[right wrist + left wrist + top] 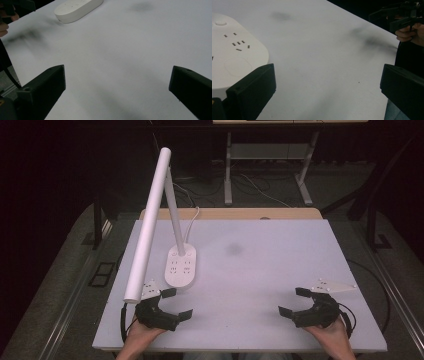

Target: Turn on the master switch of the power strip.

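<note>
Grippers, left [171, 302] and right [294, 302], rest near with jaws apart (nothing held); left should advance squarely toward lamp base [180, 266], avoiding the overhanging lamp head [148, 220].

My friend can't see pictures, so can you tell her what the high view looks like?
A white desk lamp with sockets in its base stands at the left of a white table. At the near edge, a person's hands hold the left hand-held gripper and the right hand-held gripper, both open and holding nothing.
</note>
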A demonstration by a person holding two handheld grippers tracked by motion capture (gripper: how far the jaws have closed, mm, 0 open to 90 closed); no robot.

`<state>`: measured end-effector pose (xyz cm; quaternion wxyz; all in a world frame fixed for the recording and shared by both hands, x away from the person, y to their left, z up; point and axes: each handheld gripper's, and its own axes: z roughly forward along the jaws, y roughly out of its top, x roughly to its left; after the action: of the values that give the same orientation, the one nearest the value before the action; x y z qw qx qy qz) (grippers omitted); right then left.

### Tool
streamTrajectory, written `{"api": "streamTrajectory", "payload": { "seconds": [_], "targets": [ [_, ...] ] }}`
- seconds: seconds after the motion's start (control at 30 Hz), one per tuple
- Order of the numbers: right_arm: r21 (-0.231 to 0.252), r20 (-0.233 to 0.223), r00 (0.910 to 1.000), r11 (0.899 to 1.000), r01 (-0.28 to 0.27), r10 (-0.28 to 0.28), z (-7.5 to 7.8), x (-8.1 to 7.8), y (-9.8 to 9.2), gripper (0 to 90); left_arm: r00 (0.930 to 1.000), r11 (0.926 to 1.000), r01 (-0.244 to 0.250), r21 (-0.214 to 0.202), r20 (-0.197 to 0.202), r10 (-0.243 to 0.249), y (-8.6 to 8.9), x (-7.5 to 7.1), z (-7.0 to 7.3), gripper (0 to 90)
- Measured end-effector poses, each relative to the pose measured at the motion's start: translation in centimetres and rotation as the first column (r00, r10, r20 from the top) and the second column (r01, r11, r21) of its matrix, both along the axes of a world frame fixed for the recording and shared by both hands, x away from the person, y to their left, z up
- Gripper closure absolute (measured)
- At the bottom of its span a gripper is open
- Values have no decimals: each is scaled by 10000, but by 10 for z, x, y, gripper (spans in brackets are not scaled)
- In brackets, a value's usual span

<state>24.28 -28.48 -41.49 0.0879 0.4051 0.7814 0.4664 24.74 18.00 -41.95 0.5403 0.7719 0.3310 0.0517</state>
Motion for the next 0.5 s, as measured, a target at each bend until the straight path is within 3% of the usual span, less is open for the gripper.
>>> {"api": "streamTrajectory", "payload": {
  "seconds": [0.5],
  "targets": [
    [-65,-166,9998,9999,-94,93,-1,-1,1,2,9999,9999,124,29,-24,-124,-2,-1,0,0]
  ]
}}
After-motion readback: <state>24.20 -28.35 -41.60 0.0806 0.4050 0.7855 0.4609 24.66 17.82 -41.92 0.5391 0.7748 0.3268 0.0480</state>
